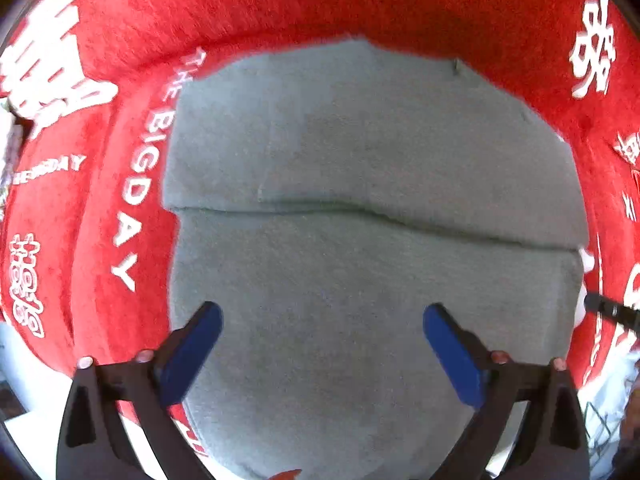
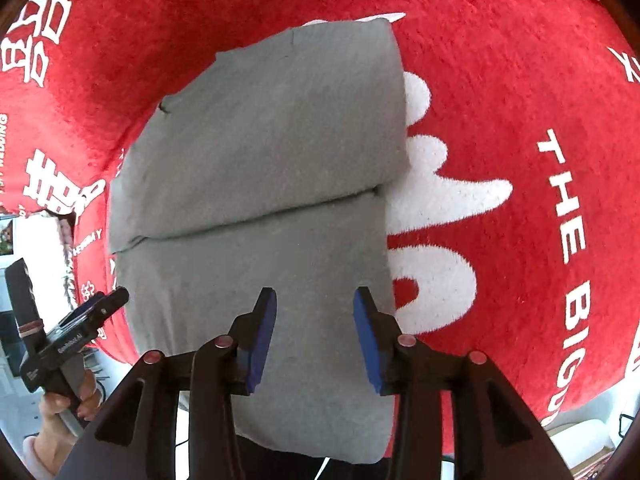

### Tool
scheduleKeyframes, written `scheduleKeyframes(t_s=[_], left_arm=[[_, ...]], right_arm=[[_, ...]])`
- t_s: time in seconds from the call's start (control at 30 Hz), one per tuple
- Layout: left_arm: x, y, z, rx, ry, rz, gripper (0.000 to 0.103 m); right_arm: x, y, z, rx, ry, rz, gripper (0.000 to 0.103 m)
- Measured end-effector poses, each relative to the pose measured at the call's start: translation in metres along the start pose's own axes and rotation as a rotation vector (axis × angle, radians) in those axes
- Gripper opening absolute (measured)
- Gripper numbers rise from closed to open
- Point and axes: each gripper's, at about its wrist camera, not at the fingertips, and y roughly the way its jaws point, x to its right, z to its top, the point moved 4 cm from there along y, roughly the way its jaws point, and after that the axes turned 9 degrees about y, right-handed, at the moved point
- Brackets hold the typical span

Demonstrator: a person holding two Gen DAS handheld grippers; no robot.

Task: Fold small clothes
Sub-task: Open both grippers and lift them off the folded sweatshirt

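Only the right wrist view catches the person's hand gripping the left gripper off at the side; the left view just looks straight down. The grey garment lies folded flat on a red blanket with white lettering. The left gripper hangs over it, blue pads spread wide, nothing pinched. The right gripper is partly spread above its near end, empty too. One fold edge runs straight across the cloth.

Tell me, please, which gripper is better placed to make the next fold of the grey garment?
Probably the left gripper: it hangs open directly above the grey garment, near its fold line. The right gripper, open too, sits near the garment's side edge.
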Motion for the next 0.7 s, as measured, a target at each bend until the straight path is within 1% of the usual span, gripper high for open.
scheduleKeyframes(t_s=[0.1, 0.17, 0.23, 0.33, 0.4, 0.5, 0.6, 0.7], left_arm=[[0.008, -0.007, 0.0, 0.003, 0.002, 0.012, 0.102], [0.011, -0.011, 0.0, 0.002, -0.007, 0.018, 0.102], [0.011, -0.015, 0.001, 0.006, -0.04, 0.027, 0.102], [0.011, -0.014, -0.001, -0.008, -0.085, 0.028, 0.102], [0.01, -0.01, -0.002, -0.023, -0.104, 0.043, 0.102], [0.016, -0.009, -0.005, -0.034, -0.102, 0.037, 0.102], [0.022, -0.011, -0.009, -0.032, -0.098, 0.048, 0.102], [0.028, -0.011, -0.014, -0.037, -0.113, 0.046, 0.102]], right_arm=[[-0.003, 0.002, 0.0, -0.006, 0.001, 0.015, 0.046], [-0.004, 0.004, 0.0, -0.014, 0.001, 0.026, 0.054], [-0.005, 0.006, 0.003, -0.018, 0.001, 0.036, 0.057], [0.0, 0.001, -0.002, -0.034, -0.002, 0.048, 0.057], [0.003, 0.001, -0.003, -0.047, -0.002, 0.053, 0.057], [0.008, 0.002, -0.004, -0.063, 0.0, 0.061, 0.057], [0.015, 0.003, -0.007, -0.079, 0.012, 0.069, 0.057], [0.022, 0.005, -0.01, -0.096, 0.026, 0.079, 0.057]])
